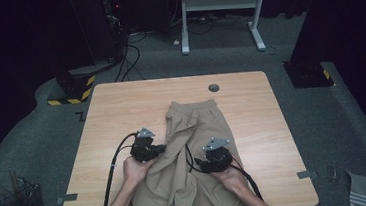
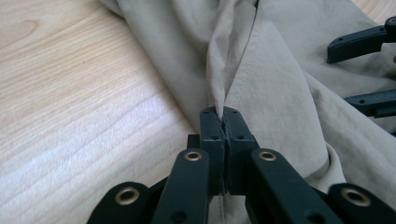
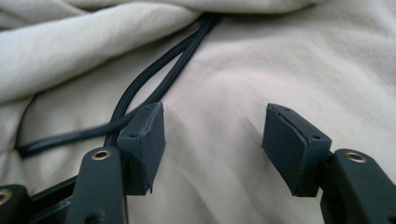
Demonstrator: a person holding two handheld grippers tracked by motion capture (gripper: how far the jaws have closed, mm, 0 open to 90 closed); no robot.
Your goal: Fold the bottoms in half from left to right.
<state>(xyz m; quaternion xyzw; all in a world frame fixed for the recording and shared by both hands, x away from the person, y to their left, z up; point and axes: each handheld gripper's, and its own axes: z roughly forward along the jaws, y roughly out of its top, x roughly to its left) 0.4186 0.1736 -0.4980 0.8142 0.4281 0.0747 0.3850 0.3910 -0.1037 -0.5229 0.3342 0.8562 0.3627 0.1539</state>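
Beige trousers (image 1: 198,126) lie lengthwise on the wooden table (image 1: 121,103), waistband at the far end. My left gripper (image 1: 161,149) sits at their left edge and is shut on a raised fold of the cloth (image 2: 219,60), which stands up between its jaws (image 2: 225,116). My right gripper (image 1: 202,165) rests over the right leg and is open, its pads wide apart just above flat fabric (image 3: 261,70) with nothing between them (image 3: 215,121). A black cable (image 3: 182,60) lies across the cloth ahead of its left pad. The right gripper's fingers (image 2: 359,39) also show at the edge of the left gripper view.
A round grommet hole (image 1: 214,87) is in the table near its far edge. On the floor stand a wire basket (image 1: 16,200) at the left, a yellow-and-black striped base (image 1: 72,90) and a white desk frame (image 1: 218,9) behind.
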